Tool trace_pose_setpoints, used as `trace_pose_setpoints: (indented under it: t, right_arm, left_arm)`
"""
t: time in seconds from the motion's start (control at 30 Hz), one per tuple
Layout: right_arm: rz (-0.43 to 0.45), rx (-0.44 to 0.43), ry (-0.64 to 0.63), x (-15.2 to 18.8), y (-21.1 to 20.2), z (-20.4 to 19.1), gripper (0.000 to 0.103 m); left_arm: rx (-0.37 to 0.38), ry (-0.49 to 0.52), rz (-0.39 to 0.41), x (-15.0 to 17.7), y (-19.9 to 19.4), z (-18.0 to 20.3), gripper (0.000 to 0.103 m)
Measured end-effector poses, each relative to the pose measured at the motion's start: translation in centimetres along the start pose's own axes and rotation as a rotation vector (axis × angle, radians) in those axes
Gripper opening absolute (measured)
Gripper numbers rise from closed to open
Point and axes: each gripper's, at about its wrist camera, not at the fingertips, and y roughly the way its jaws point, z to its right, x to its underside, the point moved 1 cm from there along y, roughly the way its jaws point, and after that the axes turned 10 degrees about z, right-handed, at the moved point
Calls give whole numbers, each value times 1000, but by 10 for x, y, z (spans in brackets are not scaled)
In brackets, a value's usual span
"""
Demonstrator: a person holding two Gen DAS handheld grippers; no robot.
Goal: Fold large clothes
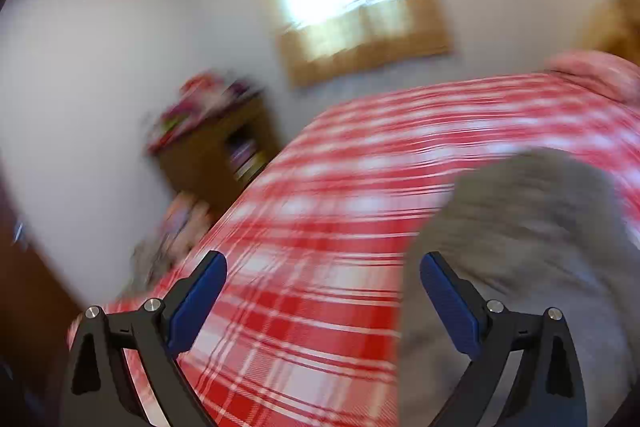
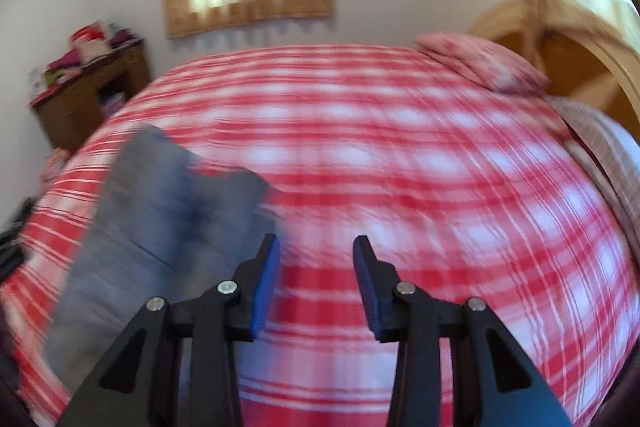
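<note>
Both claws are hanging empty: left claw (image 1: 323,301) gaping wide, right claw (image 2: 316,281) half-parted; grey garment (image 2: 160,223) is lying beside them on the bed (image 2: 400,147), so aim for a hem corner.

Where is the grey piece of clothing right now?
The grey garment lies on the red plaid bedspread, left of the right tongs in their view and right of the left tongs in the other.
</note>
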Motion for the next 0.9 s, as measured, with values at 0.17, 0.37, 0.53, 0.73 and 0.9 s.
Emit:
trace_pose_setpoints:
  t: [0.17, 0.37, 0.53, 0.73, 0.9]
  right_arm:
    - [-54, -32, 4, -21, 43, -71, 33]
    - [-93, 36, 22, 22, 84, -80, 25]
    - [-29, 84, 73, 60, 80, -46, 24]
    - [1, 89, 103, 75, 89, -34, 23]
    - [6, 85, 111, 82, 93, -33, 23]
  left_arm:
    - [41, -135, -102, 3, 39, 3, 98]
    - [173, -151, -130, 16, 57, 51, 98]
    - [248, -93, -176, 36, 63, 95, 98]
    - [239, -53, -160, 51, 60, 121, 98]
    - [219, -29, -140, 58, 60, 131, 98]
